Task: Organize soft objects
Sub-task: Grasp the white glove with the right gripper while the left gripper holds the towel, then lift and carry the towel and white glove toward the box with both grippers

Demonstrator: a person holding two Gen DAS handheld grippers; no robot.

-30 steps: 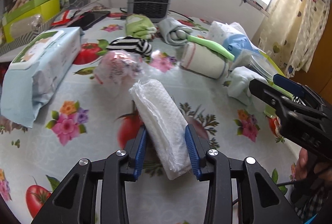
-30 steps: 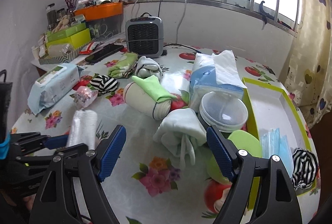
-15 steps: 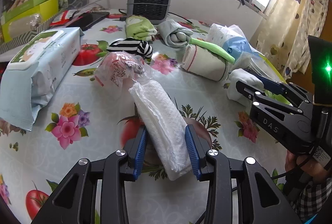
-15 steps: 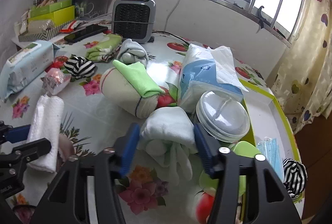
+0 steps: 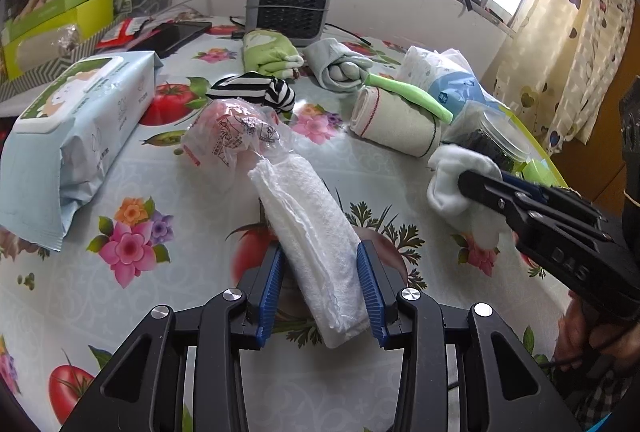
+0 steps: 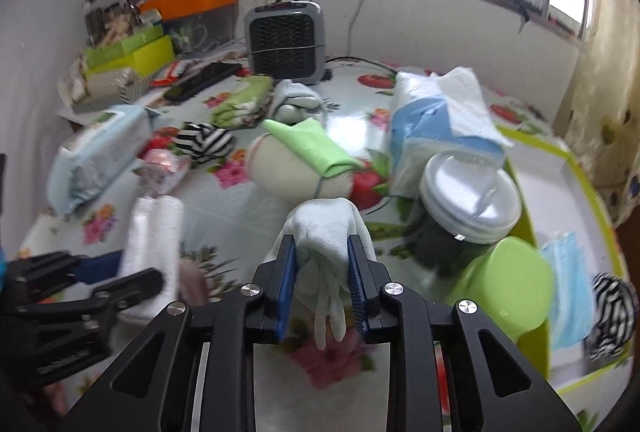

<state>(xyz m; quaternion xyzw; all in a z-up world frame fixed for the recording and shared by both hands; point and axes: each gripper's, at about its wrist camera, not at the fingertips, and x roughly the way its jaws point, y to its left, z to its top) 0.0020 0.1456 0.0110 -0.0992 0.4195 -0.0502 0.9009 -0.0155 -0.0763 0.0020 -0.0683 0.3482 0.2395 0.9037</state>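
Now the left gripper (image 5: 321, 280) clamps its blue pads on a folded white towel (image 5: 310, 232), whose far end touches a crinkled plastic bag (image 5: 234, 136) on the flowered tablecloth (image 5: 132, 284). Over on the other side, the right gripper (image 6: 322, 286) pinches a bundled white glove (image 6: 326, 232), fingers dangling between the pads, beside a lidded jar (image 6: 470, 200) and a yellow-green tray (image 6: 560, 168).

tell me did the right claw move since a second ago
Yes. In the left wrist view the right claw has come in toward the heater side and shut on the white sock bundle beside the clear jar.
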